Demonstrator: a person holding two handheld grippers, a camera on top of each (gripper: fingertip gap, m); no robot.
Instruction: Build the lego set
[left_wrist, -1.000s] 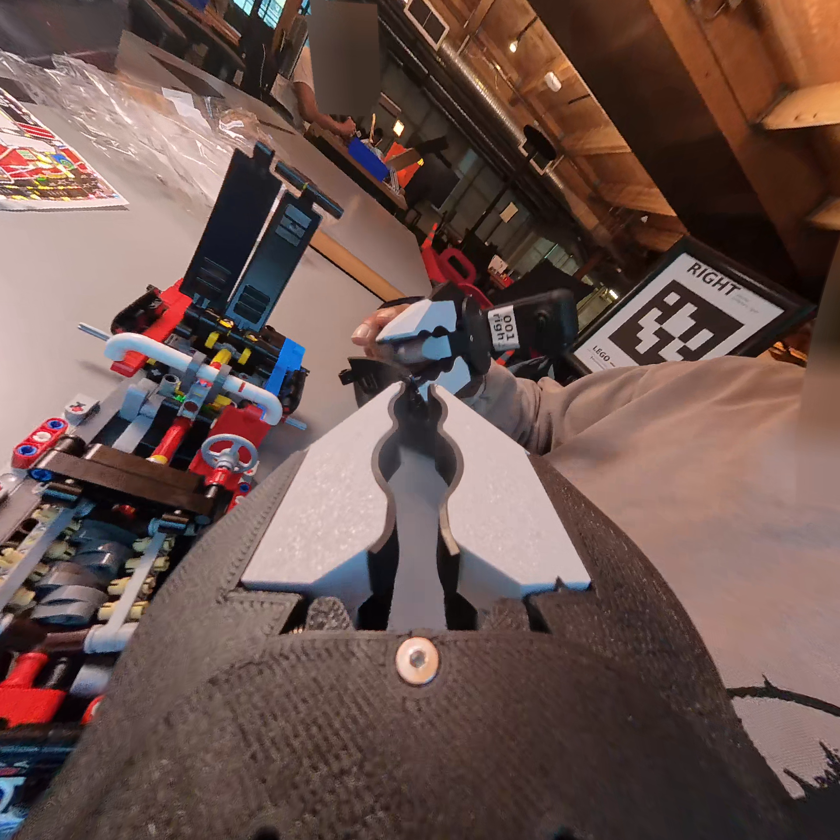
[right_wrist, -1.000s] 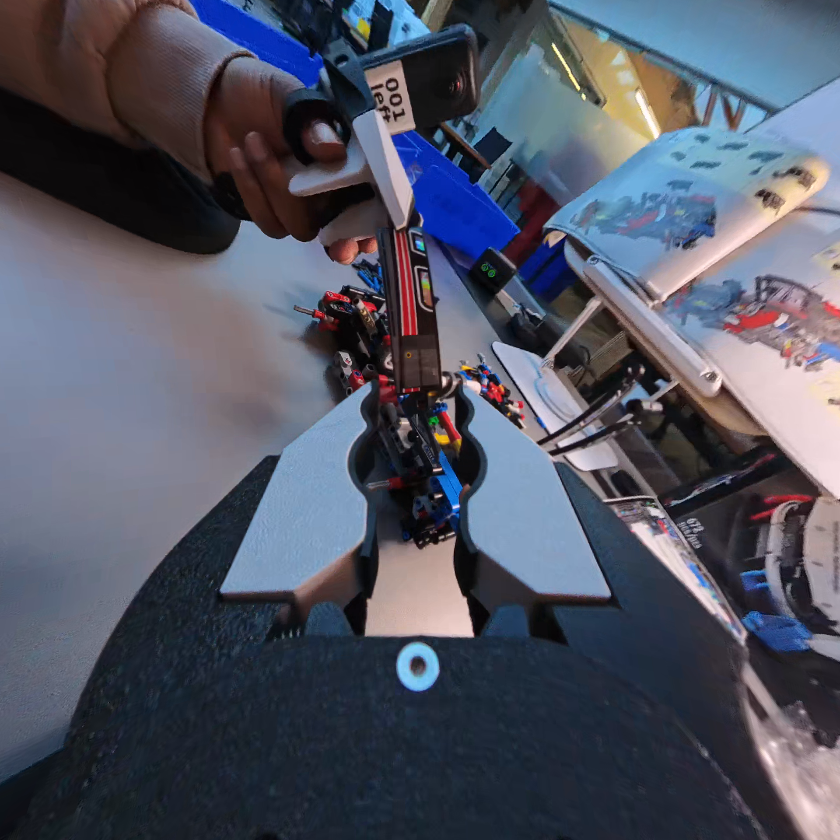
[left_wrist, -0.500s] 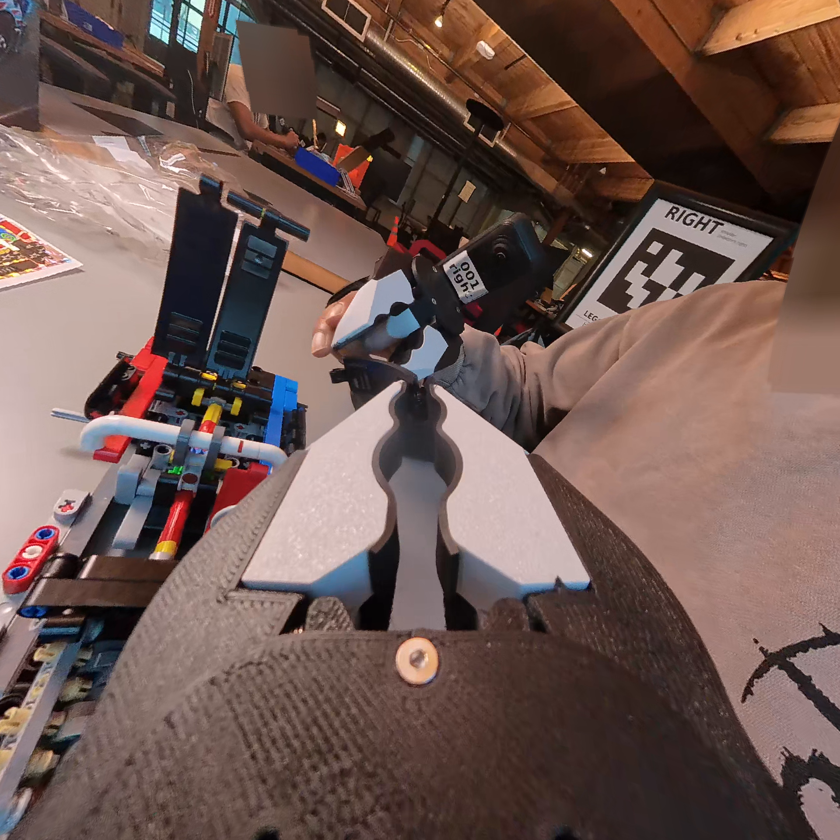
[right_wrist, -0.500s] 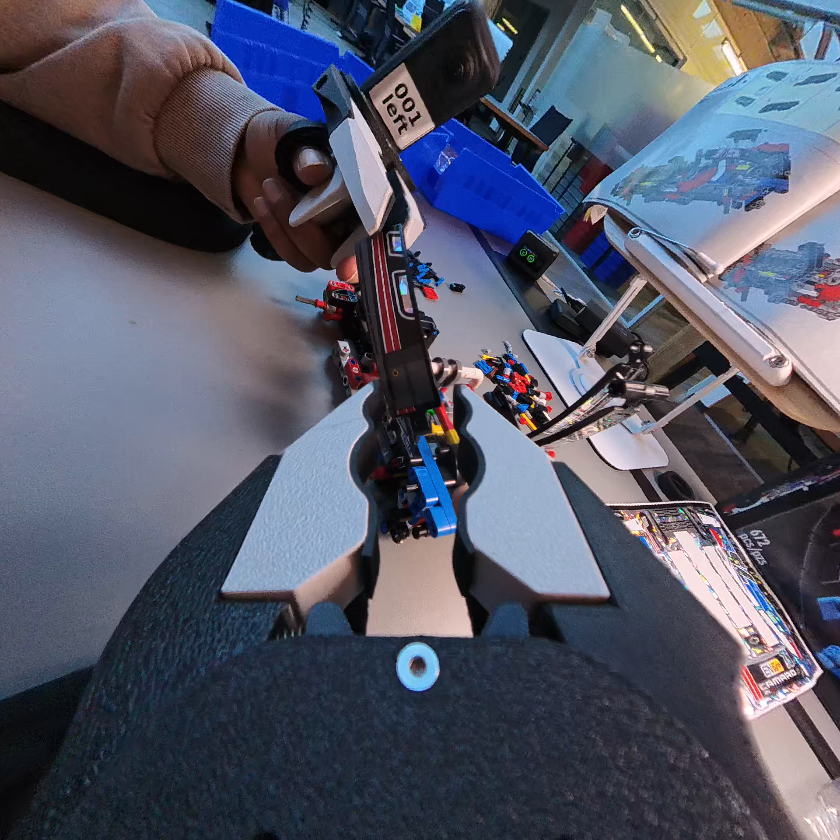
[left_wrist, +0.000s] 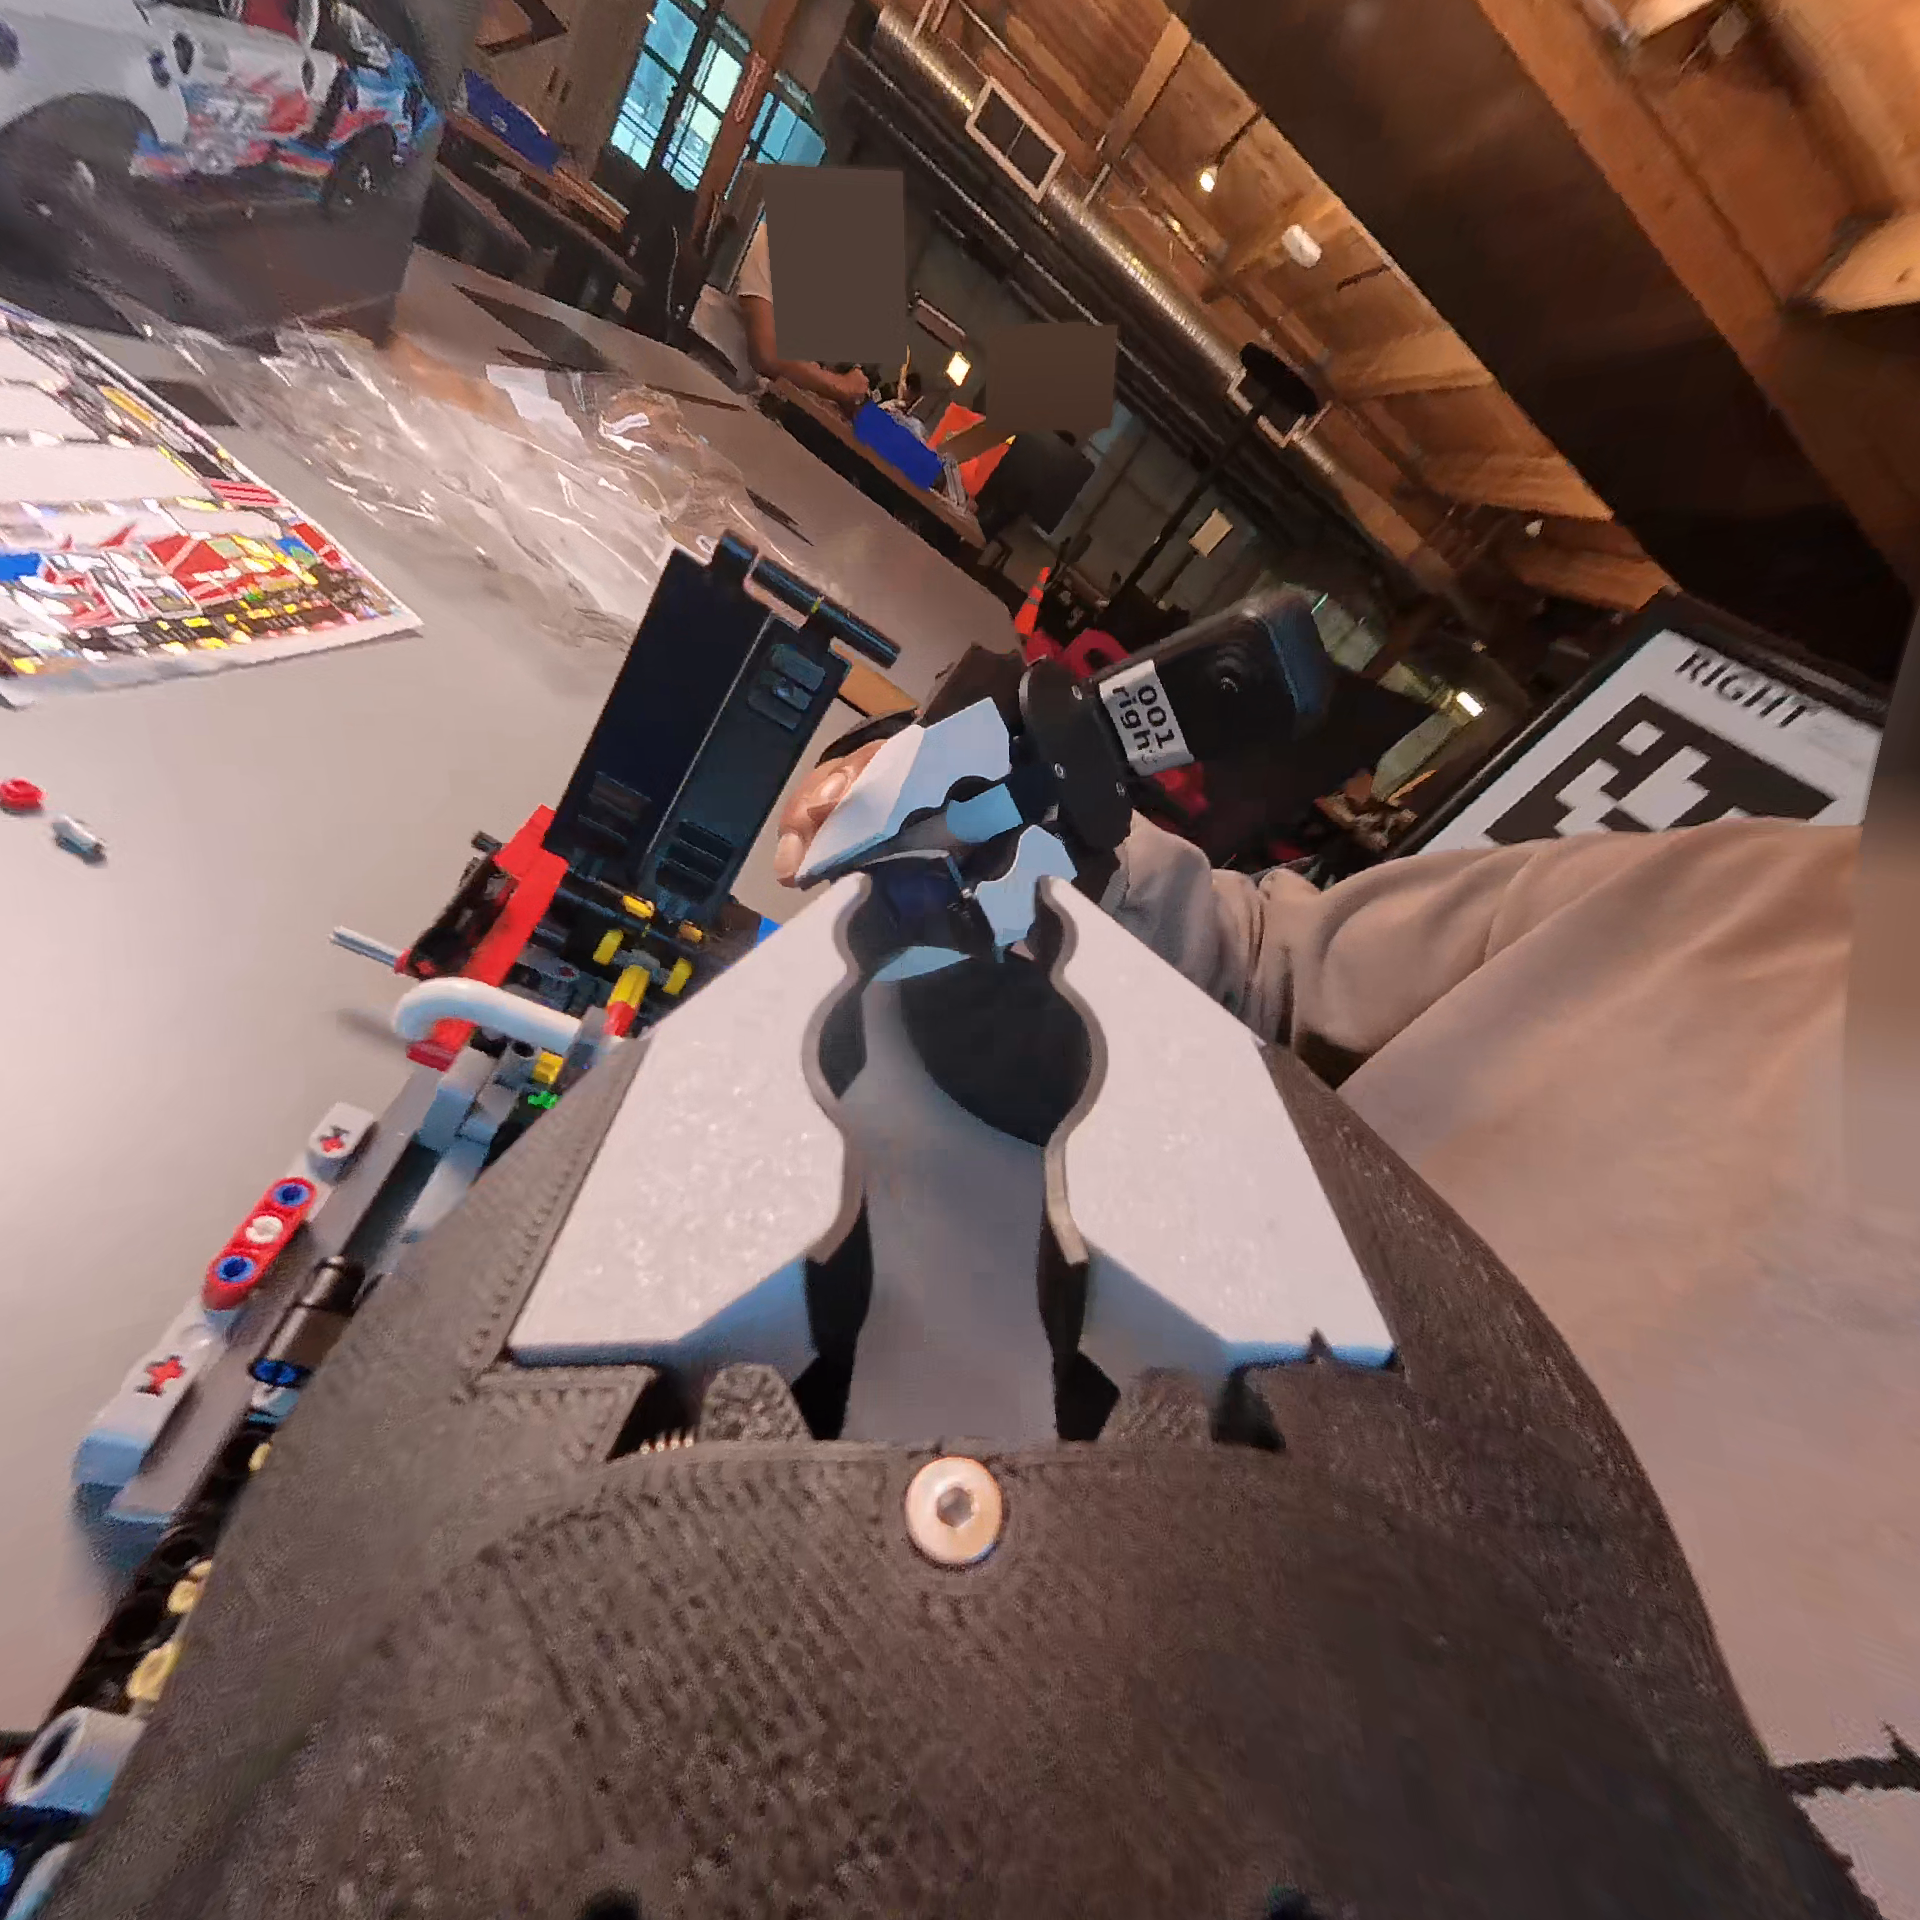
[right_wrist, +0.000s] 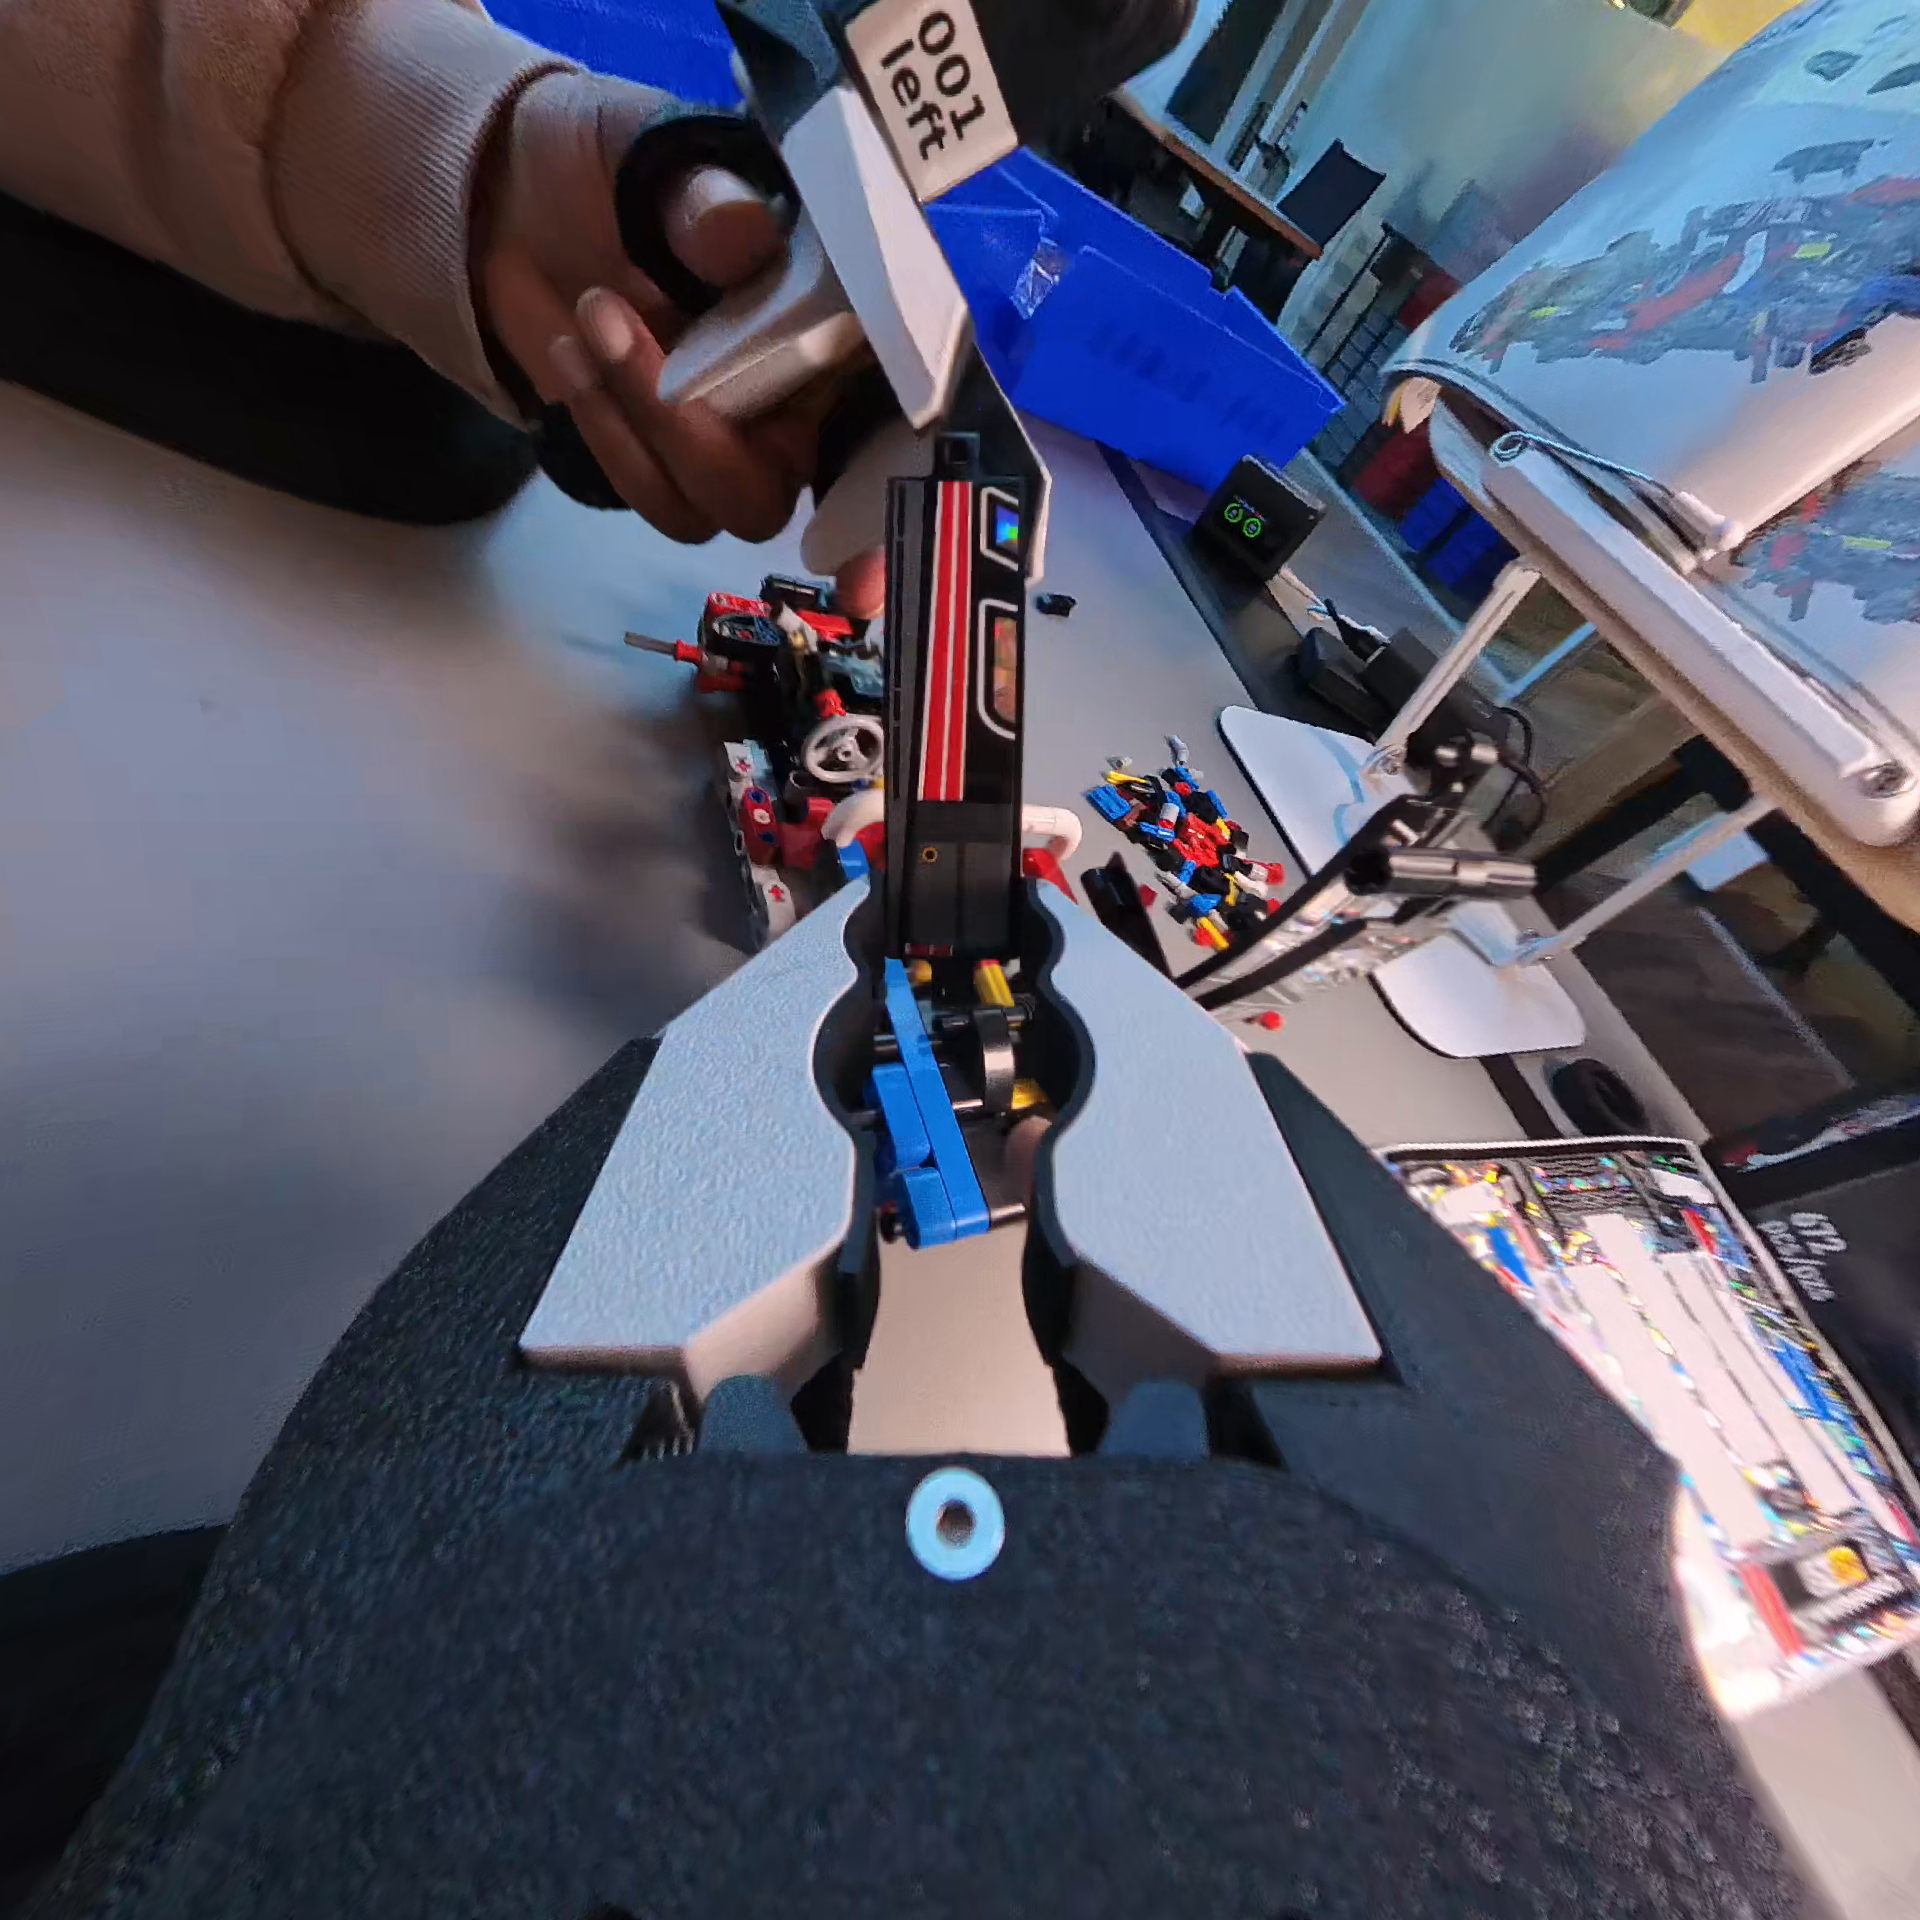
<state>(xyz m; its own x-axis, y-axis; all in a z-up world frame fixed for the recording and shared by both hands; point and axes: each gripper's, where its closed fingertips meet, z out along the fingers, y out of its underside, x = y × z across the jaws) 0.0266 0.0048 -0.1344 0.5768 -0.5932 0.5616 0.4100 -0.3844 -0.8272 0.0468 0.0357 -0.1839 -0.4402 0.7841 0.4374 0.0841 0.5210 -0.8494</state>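
The half-built lego car (left_wrist: 499, 1039) lies on the grey table, with two black panels (left_wrist: 696, 748) standing up at its rear. My left gripper (left_wrist: 951, 888) is open and empty, just right of the panels. In the right wrist view it (right_wrist: 883, 447) hangs over the top of the striped black panel (right_wrist: 956, 707). My right gripper (right_wrist: 948, 883) has its fingers on both sides of the panel's base, and the car's blue rear piece (right_wrist: 920, 1132) sits between them. In the left wrist view it (left_wrist: 914, 883) is at the car's rear, pointing at my left gripper.
A sticker sheet (left_wrist: 156, 582) and clear plastic bags (left_wrist: 468, 468) lie beyond the car. A pile of loose parts (right_wrist: 1184, 842), a booklet on a stand (right_wrist: 1714, 260), blue bins (right_wrist: 1122, 343) and another sticker sheet (right_wrist: 1662, 1403) are to the right. A framed marker board (left_wrist: 1683, 769) stands behind. My hands' fingertips stand some 7 cm from each other.
My left gripper's fingers have opened wider. My right gripper has moved in on the car's rear and its fingers have narrowed around the panel base. Both views have tilted.
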